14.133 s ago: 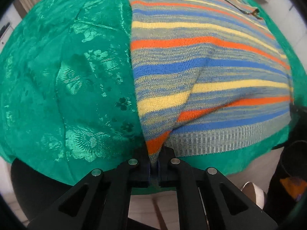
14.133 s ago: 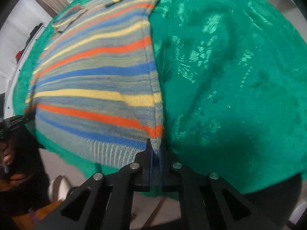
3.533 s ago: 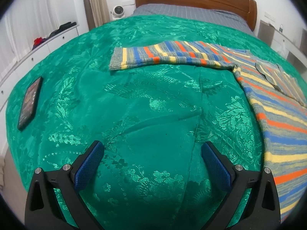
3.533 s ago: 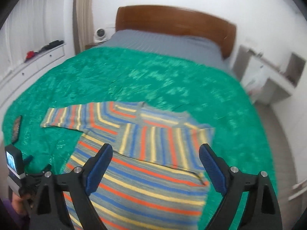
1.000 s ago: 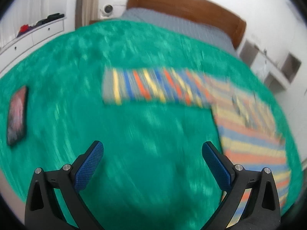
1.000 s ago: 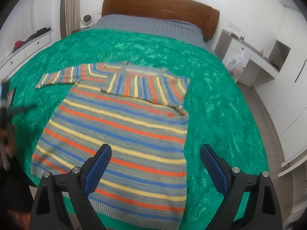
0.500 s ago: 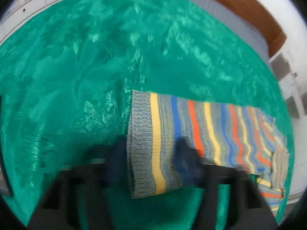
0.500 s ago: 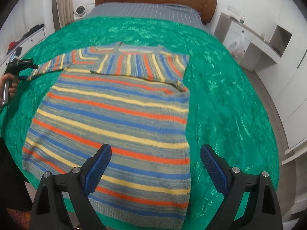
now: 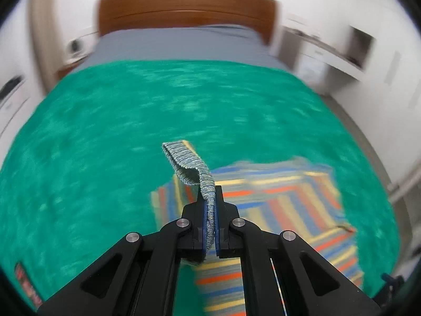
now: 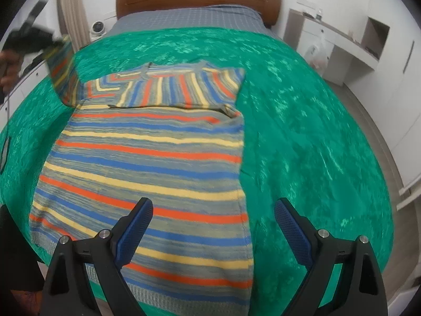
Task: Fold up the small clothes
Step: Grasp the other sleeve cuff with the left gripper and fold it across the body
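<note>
Now one striped sweater [image 10: 147,158], one green bedspread [image 10: 302,131], two hand-held grippers.

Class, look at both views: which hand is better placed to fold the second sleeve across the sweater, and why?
Left. Its tongs are shut on the ribbed cuff of that sleeve, lifted off the green bedspread. The right tongs hang open over the sweater's hem, holding nothing.

The left gripper [image 9: 210,226] has just been closing, its jaws now pinched on the sweater cuff [image 9: 193,168]. The right gripper [image 10: 211,226] points downward, jaws wide apart with nothing between them.
</note>
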Tool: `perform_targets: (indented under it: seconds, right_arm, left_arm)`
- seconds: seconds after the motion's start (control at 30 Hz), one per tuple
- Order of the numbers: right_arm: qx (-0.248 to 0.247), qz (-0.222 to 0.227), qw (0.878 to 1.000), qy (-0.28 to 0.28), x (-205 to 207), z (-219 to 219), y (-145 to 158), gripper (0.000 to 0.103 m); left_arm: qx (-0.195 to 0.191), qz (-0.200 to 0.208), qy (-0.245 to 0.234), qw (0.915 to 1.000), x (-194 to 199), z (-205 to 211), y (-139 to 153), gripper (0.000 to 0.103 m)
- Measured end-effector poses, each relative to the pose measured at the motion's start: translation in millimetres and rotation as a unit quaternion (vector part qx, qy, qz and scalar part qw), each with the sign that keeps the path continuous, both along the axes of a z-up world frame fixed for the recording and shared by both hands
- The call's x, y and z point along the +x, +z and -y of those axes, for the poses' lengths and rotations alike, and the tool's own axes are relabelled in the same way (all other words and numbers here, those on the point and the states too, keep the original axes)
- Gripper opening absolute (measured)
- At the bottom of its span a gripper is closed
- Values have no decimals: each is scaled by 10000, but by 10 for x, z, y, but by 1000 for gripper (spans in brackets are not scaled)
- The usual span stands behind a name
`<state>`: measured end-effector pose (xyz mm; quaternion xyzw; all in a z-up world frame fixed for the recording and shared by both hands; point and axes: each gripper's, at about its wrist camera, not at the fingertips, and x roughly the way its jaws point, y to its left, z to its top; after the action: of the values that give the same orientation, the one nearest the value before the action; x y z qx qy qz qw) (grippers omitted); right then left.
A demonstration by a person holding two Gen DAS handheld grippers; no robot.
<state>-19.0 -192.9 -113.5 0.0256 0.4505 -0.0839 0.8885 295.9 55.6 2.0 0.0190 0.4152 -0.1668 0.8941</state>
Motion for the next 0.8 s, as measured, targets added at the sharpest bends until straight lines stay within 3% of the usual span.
perform_targets:
  seconds: [0.13, 0.17, 0.2, 0.27, 0.37, 0.43, 0.5, 0.6, 0.7, 0.8]
  right_arm:
    - [-34, 23, 9999, -158, -118, 115, -8, 93]
    - [-42, 18, 9998, -196, -139, 144, -17, 93]
    - [-47, 5, 9997, -236, -158, 179, -29, 93]
    - [-29, -25, 9995, -327, -193, 269, -51, 93]
    - [30, 18, 9987, -513, -264, 432, -59, 93]
    - [64, -12, 9978, -653, -283, 541, -105, 93]
    - [115, -105, 9973, -712, -257, 605, -175, 93]
    - [254, -226, 9967, -736, -189, 655, -279, 93]
    - [419, -155, 9965, -702, -148, 646, -282, 93]
    - [400, -48, 9972, -627, -165, 626, -243, 93]
  left_arm:
    - [-47, -283, -793, 9964, -64, 827, -257, 5]
    - [-58, -442, -980, 9942, -65, 998, -372, 15]
    - [-50, -673, -1143, 9912, -74, 1165, -514, 40]
    - [-68, -933, -1159, 9888, -120, 1283, -737, 69]
    - [-396, -967, -922, 9902, -109, 1033, -810, 71]
    - [-479, -953, -420, 9934, -1, 747, -847, 74]
    - [-461, -860, 99, 9952, 55, 453, -941, 86]
    - [49, -875, 539, 9947, 72, 190, -1301, 88]
    - [824, -1284, 984, 9834, 44, -60, -1812, 87]
    - [188, -1146, 1268, 9851, -206, -429, -1745, 88]
